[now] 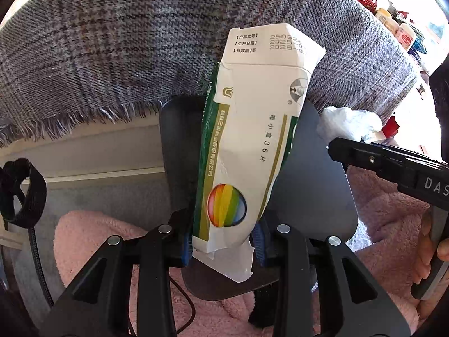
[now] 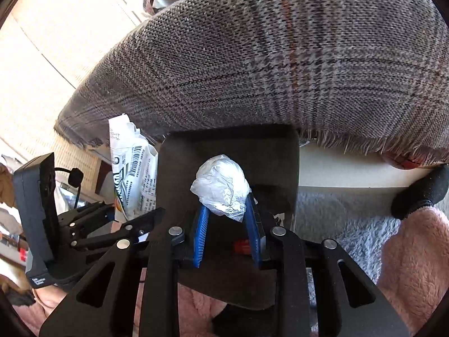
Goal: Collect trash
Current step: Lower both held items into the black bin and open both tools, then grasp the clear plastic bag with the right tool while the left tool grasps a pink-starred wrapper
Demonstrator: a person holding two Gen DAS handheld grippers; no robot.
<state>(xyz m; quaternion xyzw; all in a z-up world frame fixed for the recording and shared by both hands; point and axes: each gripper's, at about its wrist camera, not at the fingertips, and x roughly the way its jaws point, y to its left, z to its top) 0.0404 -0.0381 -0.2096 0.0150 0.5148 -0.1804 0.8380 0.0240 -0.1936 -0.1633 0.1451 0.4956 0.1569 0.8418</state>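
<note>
Trash hangs pinched in both fingers: medicine box left, crumpled plastic right, above dark tray.

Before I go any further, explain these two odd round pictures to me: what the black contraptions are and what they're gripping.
No robot here: a person holds a two-fingered tool in each hand, each carrying a wide-angle camera looking along its fingers. In the left camera's picture, the left hand-held gripper pinches a crumpled medicine box. In the right camera's picture, the right hand-held gripper pinches a wad of clear plastic. Both hover before a dark bin, beside a plaid-covered cushion, above a pink fleece blanket.
</note>
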